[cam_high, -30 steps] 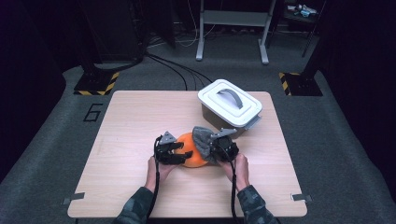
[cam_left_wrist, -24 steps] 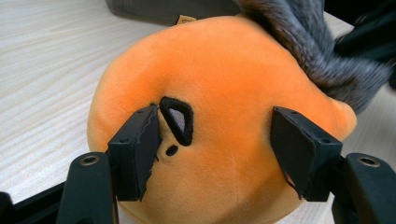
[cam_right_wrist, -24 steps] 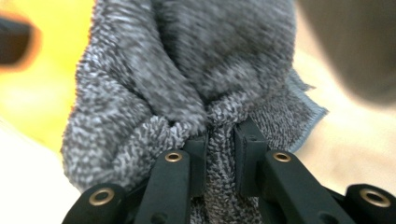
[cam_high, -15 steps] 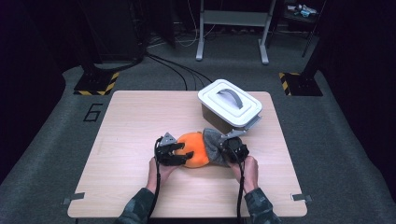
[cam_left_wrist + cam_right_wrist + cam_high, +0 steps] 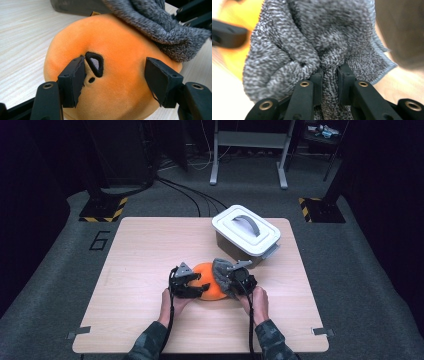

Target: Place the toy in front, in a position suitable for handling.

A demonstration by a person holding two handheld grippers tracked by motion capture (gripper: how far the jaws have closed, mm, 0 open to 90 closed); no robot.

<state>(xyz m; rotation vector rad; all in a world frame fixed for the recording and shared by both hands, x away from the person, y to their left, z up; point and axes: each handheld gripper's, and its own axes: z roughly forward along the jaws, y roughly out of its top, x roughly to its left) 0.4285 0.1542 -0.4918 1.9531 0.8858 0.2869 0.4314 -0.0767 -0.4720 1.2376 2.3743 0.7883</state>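
The orange plush toy (image 5: 209, 282) lies on the counter (image 5: 145, 250) a little toward six o'clock of its middle, and a grey towel (image 5: 221, 271) is draped over the plush's two o'clock side. In the left gripper view the orange plush toy (image 5: 117, 62) bulges round and smooth, with a black-edged grey triangle and a small black dot stitched on it, and the grey towel (image 5: 160, 27) hangs over its upper edge.

The left tool (image 5: 192, 287) comes at the plush from nine o'clock. Its jaws stand on either side of the plush's bulge, the pads pressed against the fabric, so it is grasping the orange plush toy. The right tool (image 5: 234, 281) sits at the plush's three o'clock. In the right gripper view its jaws are clenched on a bunched fold of the grey towel (image 5: 317, 45), which puckers between the pads.

Toward one o'clock from the plush, near it on the counter, stands a grey storage box (image 5: 240, 245) with a white lid (image 5: 235, 227) and a grey handle (image 5: 247, 223) across the top. The lid is on, so what is inside cannot be seen.

The right gripper view is blurred at its edges: the orange to the left and the dark shape at upper right are hard to make out. The plush's underside is hidden, and the person's forearms are cut off at the six o'clock edge of the high view.
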